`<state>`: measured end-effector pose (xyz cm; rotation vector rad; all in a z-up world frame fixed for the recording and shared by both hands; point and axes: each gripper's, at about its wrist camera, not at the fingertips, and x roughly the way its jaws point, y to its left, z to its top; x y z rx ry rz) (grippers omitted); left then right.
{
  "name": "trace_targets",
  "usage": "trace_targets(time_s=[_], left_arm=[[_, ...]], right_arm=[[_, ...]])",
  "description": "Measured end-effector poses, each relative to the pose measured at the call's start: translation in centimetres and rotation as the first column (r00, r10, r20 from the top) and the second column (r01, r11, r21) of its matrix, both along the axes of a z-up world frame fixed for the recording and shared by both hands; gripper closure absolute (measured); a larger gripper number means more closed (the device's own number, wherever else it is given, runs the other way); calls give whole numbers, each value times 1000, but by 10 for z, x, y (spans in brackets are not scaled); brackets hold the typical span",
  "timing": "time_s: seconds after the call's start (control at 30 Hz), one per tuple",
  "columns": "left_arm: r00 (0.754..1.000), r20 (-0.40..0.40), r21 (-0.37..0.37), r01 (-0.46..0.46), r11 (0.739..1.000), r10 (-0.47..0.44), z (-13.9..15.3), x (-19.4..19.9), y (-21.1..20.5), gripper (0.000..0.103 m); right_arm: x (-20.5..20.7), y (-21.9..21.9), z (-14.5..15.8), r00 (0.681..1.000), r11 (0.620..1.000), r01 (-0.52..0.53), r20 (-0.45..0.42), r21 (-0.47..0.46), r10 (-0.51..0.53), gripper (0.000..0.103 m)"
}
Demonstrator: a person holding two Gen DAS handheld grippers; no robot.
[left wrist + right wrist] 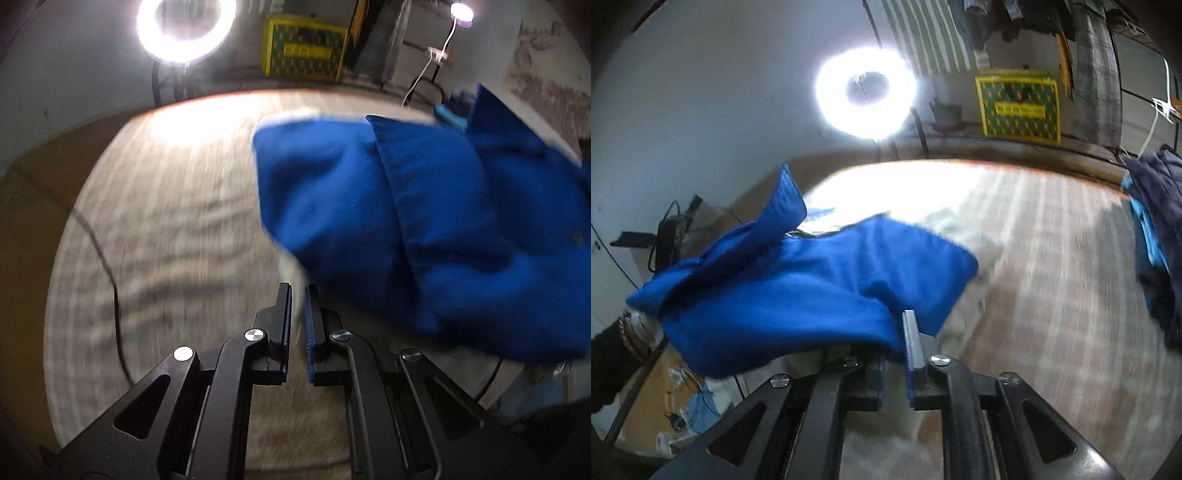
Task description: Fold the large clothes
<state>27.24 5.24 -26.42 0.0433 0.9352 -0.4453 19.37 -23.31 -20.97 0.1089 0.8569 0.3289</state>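
Note:
A bright blue garment point(424, 221) hangs folded in the air to the right of my left gripper point(298, 291), above the striped table cover. The left gripper's jaws stand nearly closed with a narrow gap and nothing between them. In the right wrist view the blue garment point(798, 291) drapes over my right gripper point(899, 325), which is shut on its edge; the left finger is hidden under the cloth. Both views are blurred by motion.
The table wears a beige striped cover point(166, 229) with a cable point(110, 280) lying across it. A ring light point(186, 26) stands behind the far edge, next to a yellow-green box point(304, 46). A dark and turquoise clothes pile point(1160, 236) lies at the table's right.

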Motion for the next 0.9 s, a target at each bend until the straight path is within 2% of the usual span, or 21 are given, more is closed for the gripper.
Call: trace_targets(time_s=[0.1,0.17,0.27,0.37,0.43,0.5,0.53,0.6,0.7,0.77,0.83,0.9], left_arm=[[999,-35,-10,-36,999,35,-15,-16,19,99],[996,-55,-34,-72,997,71,-16,-27,36,99],[992,-52,-109,-121,987,116,2,-39,61,99],[987,-40,-204,-159,966,154,30,-48,81,98],[987,-24,-245,-159,956,158,50,-49,85,89],[988,-1,-271,-148,951,153,66,-46,84,57],[989,2,-281,-142,949,148,70,-45,85,52],[990,-1,-296,-138,945,144,76,-36,80,52],[990,-43,-329,-140,934,133,66,-19,75,50],[985,-112,-383,-163,909,129,46,-1,74,49],[973,-180,-434,-210,876,144,26,19,76,49],[955,-253,-495,-266,827,155,6,37,80,49]], right_arm=[[-14,-9,3,1000,1000,31,1,0,-31,79],[-27,-16,11,998,999,54,13,6,-54,79],[-52,-29,35,996,997,56,61,43,-59,78],[-81,-38,72,989,996,46,138,77,-57,77],[-98,-39,93,984,993,24,175,116,-44,71],[-115,-41,113,978,987,-3,208,159,-31,66],[-123,-41,123,974,985,-25,225,173,-15,62],[-129,-38,131,971,981,-30,238,194,-17,54],[-133,-37,129,975,967,-50,223,250,-7,47],[-126,-35,112,982,962,-38,190,271,-14,40],[-110,-34,85,993,958,-7,117,287,-28,37],[-90,-32,52,998,954,28,37,299,-41,37]])
